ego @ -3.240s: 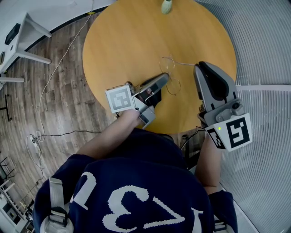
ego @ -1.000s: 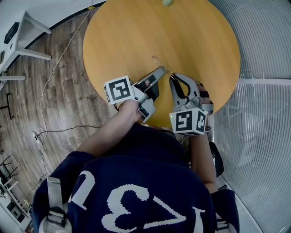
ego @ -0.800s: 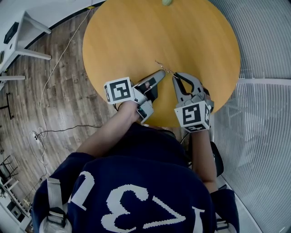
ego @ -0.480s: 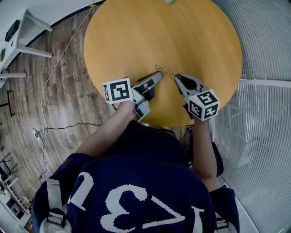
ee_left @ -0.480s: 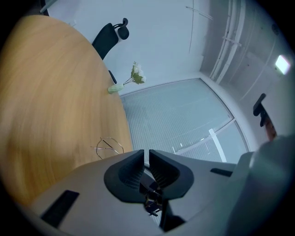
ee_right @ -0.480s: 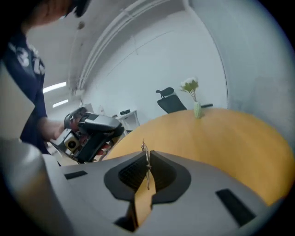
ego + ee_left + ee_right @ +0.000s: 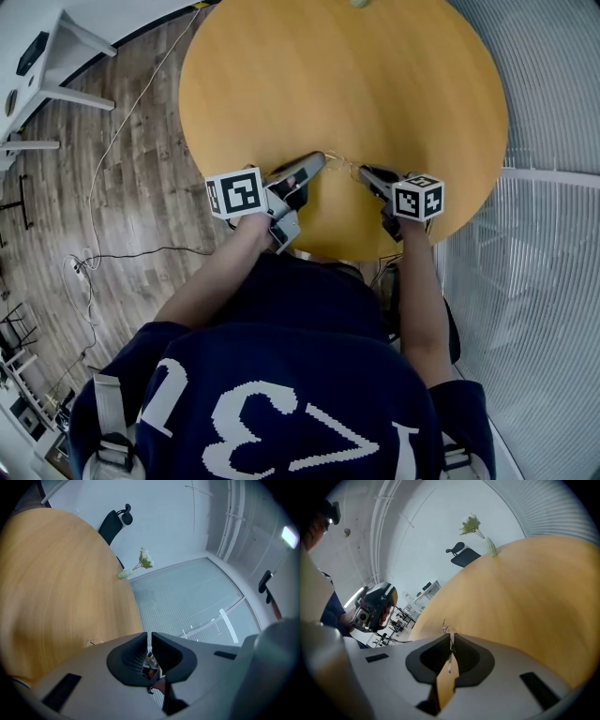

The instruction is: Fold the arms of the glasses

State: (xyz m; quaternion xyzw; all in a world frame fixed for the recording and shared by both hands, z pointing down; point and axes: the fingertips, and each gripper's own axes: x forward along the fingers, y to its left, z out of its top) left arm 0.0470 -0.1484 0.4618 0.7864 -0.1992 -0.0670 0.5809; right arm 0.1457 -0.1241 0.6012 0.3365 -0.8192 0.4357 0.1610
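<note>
Wire glasses (image 7: 446, 627) by table (image 7: 281, 75) edge; L gripper (image 7: 320, 157), R gripper (image 7: 363, 172) both clamp them

Light: bright, even, diffuse; faint shadows on tabletop (image 7: 337, 84). Glare: ceiling lamp (image 7: 289, 536), upper right of left gripper view. Gripper views: strong fisheye bending, black vignetted corners; left gripper (image 7: 150, 639) body soft, near lens.

**Setting: an office-like lab room.** We see a round table (image 7: 281, 75) on a plank floor (image 7: 131, 178), beside a pale ribbed surface (image 7: 553, 281). A white desk (image 7: 56, 47) and loose cables (image 7: 103, 255) lie at the left of the head view. The gripper views add a black office chair (image 7: 110, 524), bare white walls (image 7: 164, 513), a flower sprig (image 7: 145, 558), exposed pipes (image 7: 232, 522) and equipment racks (image 7: 403, 616).
</note>
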